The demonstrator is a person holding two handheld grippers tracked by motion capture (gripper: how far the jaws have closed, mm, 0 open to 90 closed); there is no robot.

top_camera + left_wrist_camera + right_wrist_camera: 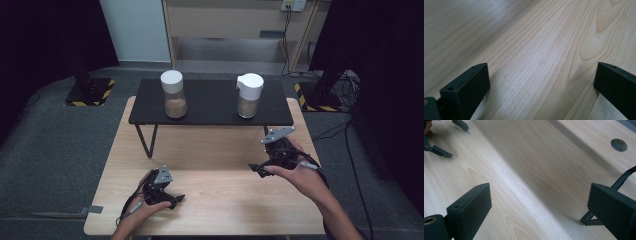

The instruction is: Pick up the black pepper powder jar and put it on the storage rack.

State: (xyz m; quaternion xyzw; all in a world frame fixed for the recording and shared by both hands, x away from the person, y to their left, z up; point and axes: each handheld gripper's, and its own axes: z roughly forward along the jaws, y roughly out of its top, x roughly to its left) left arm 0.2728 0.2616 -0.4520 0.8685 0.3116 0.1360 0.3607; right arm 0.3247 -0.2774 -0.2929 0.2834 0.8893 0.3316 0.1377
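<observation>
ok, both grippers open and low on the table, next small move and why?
Probably raise the right gripper forward toward the jar with the spouted lid on the black shelf. Both grippers are open and empty over bare wood; the left gripper sits lower and farther from the round-lidded jar. The right one is nearer the shelf, so it has the shorter reach.

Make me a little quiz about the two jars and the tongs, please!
1. True or false: both jars stand on the black shelf.
2. Which jar has a spout lid: A, left jar, or B, right jar?
3. Are the left tongs and right tongs open or shut?

Key: 1 true. 2 B. 3 open, both over the wooden table, holding nothing.
</observation>
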